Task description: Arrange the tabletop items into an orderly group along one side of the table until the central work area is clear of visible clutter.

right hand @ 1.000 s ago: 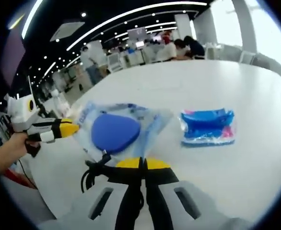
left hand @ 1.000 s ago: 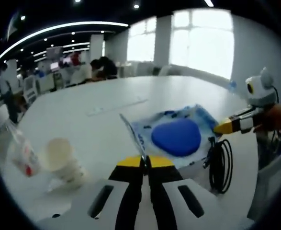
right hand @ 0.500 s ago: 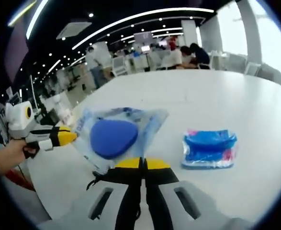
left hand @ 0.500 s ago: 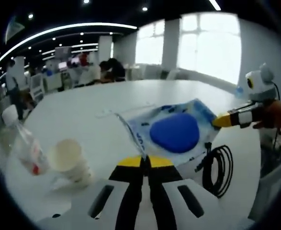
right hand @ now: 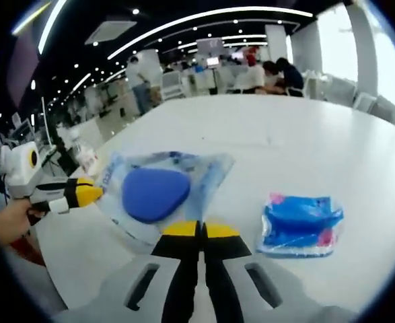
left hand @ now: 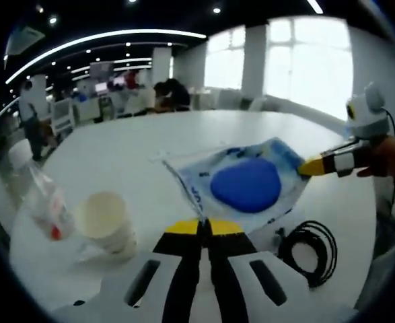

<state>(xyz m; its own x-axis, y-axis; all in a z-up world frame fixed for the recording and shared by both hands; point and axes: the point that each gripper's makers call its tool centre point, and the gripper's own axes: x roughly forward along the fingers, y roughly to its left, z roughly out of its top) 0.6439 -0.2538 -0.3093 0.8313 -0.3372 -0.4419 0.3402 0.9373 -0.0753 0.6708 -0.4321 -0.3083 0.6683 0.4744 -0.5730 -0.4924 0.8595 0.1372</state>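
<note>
Left gripper view: clear bag with a blue pad (left hand: 245, 185) lay on the white table (left hand: 136, 148), at 12 o'clock from the left gripper (left hand: 204, 227). Its jaws were pressed together, pinching the bag's near edge. Right gripper (left hand: 311, 165) came in at 3 o'clock, yellow tips on the bag's far corner, held level by a hand (left hand: 389, 156); cannot tell if clamped there. Black cable coil (left hand: 307, 245) at 4 o'clock, paper cup (left hand: 106, 221) and plastic bottle (left hand: 42, 205) at 9 o'clock. Right gripper view: right gripper (right hand: 200, 231) jaws together at the bag (right hand: 153, 192) edge; left gripper (right hand: 86, 194) at 9 o'clock; blue packet (right hand: 301, 223) at 3 o'clock, apart from the bag.
</note>
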